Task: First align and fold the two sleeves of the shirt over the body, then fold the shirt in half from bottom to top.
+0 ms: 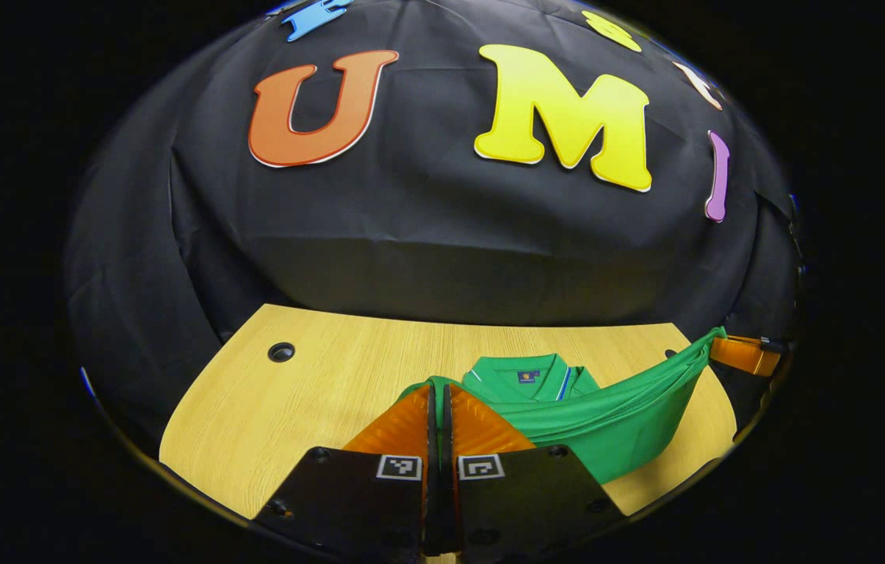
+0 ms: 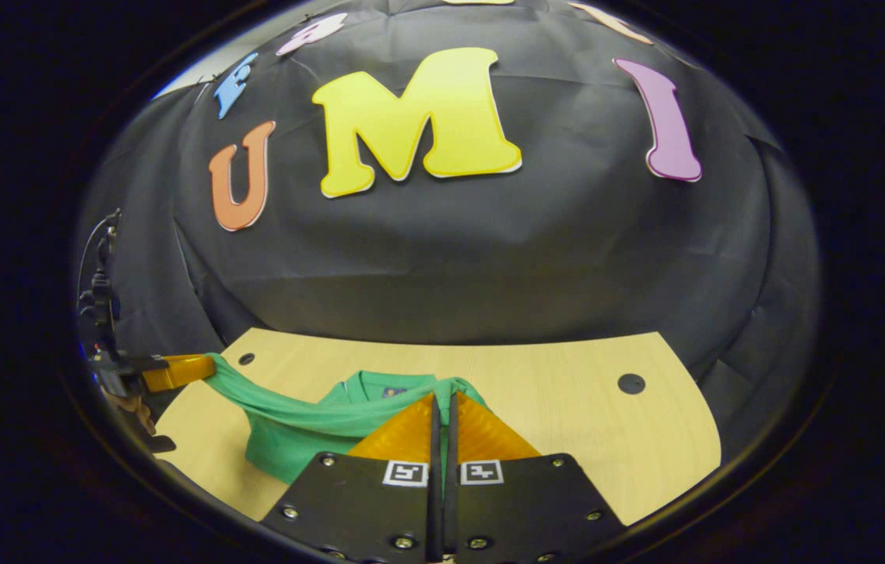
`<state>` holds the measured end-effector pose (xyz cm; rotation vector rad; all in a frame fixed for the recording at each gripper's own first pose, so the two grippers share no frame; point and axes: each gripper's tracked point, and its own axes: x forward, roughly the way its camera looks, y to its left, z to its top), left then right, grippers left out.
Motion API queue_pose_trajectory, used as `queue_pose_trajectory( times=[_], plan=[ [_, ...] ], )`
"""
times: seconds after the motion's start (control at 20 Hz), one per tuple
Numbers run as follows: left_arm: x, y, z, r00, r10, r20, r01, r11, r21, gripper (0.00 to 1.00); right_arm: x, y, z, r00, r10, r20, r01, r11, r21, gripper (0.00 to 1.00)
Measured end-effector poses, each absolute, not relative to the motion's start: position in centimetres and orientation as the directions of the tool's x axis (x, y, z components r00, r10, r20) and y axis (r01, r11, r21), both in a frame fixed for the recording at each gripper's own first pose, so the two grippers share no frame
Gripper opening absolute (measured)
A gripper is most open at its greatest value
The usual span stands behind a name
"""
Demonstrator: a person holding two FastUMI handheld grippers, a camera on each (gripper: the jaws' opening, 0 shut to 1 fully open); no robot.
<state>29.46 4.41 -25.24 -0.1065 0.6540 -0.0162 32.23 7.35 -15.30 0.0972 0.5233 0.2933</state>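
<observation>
A green polo shirt (image 1: pixel 607 423) lies on the light wood-grain table (image 1: pixel 270 407), its collar end toward the black cloth wall (image 1: pixel 442 235) and its lower hem lifted off the tabletop. In the left gripper view the left gripper (image 1: pixel 439 390) has its two fingers pressed together on a corner of the green hem, the fabric bunching over the fingertips. From there the hem runs as a taut raised band across to the right gripper (image 1: pixel 728 345), seen farther off at the right edge, which pinches the other corner; below the band the cloth hangs in a curved fold down to the table. The collar (image 1: pixel 525 374) lies flat behind the band, with light stripes along its edges and a small dark neck label (image 1: pixel 529 377) inside (too small to make out any writing on it). In the right gripper view the right gripper (image 2: pixel 442 395) likewise has its fingers closed together on green fabric, and the stretched hem leads away left to the left gripper (image 2: pixel 204 366). Two round dark holes (image 1: pixel 281 352) pierce the tabletop, one near each far corner. Each gripper body carries a pair of small square black-and-white marker tags (image 2: pixel 442 473).
</observation>
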Motion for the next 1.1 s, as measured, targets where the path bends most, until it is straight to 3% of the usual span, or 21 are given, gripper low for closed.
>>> queue_pose_trajectory(
  times=[0.6,1.1],
  plan=[
    [37.1,4.1,-35.1,0.760,-0.020,-0.650,-0.042,0.996,-0.080,0.00,42.1,8.7,-23.5,0.800,0.265,-0.538,-0.208,0.964,0.165,0.01],
    [36.7,2.6,-44.3,0.660,-0.032,-0.751,-0.044,0.996,-0.080,0.03,43.3,8.5,-33.5,0.741,0.188,-0.645,-0.139,0.982,0.126,0.02]
  ],
)
